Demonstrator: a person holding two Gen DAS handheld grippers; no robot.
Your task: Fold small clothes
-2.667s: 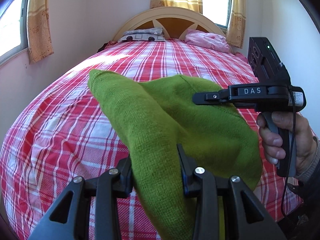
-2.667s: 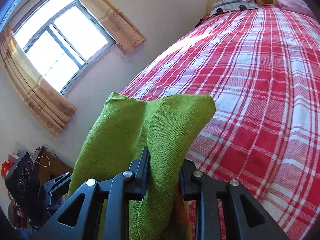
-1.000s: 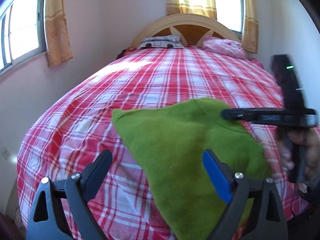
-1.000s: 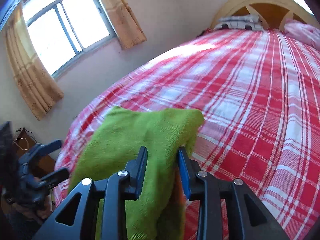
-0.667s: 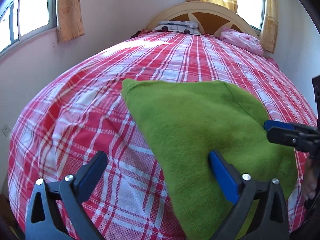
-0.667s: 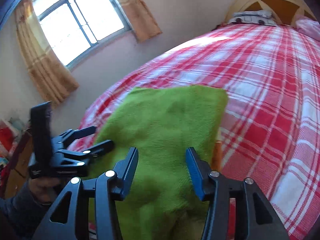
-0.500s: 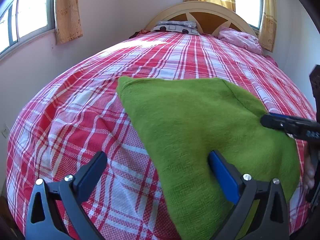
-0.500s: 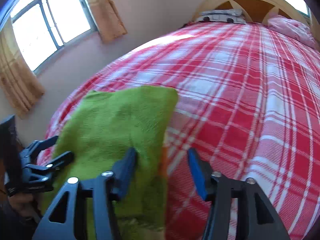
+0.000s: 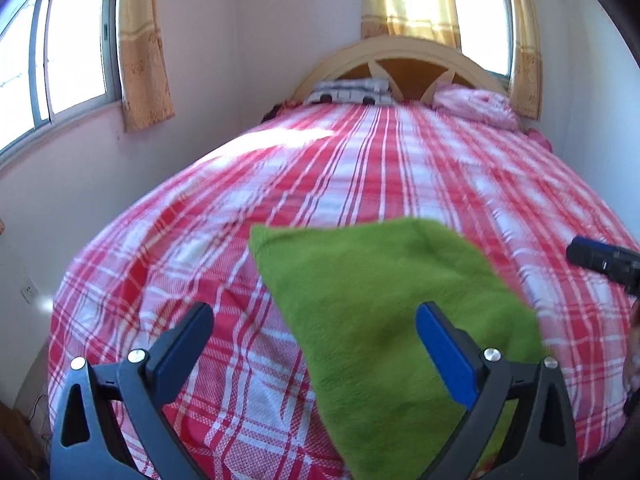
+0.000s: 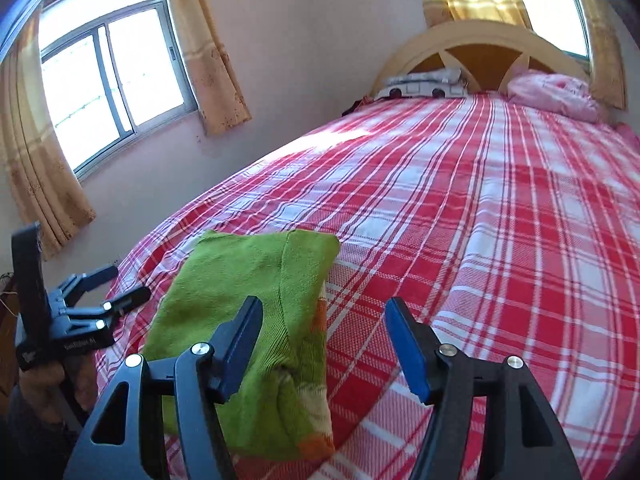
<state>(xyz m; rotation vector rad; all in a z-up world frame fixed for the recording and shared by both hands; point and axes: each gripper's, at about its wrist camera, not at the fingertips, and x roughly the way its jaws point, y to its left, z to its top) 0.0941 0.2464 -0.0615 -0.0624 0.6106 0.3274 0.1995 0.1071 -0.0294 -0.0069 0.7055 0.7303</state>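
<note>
Left tongs (image 9: 314,334): wide apart, holding nothing. The green sweater (image 9: 384,320) lies folded on the bed (image 9: 360,168), ahead of these tongs and under their right finger. Right tongs (image 10: 324,334): also wide, gripping nothing; sweater (image 10: 256,292) sits ahead-left of them, partly behind their left finger, with orange trim at its near edge. White lettering on the left tongs' body (image 10: 80,344), too blurred to read. 2 pillows (image 9: 352,90) far ahead by the headboard (image 9: 400,60).
</note>
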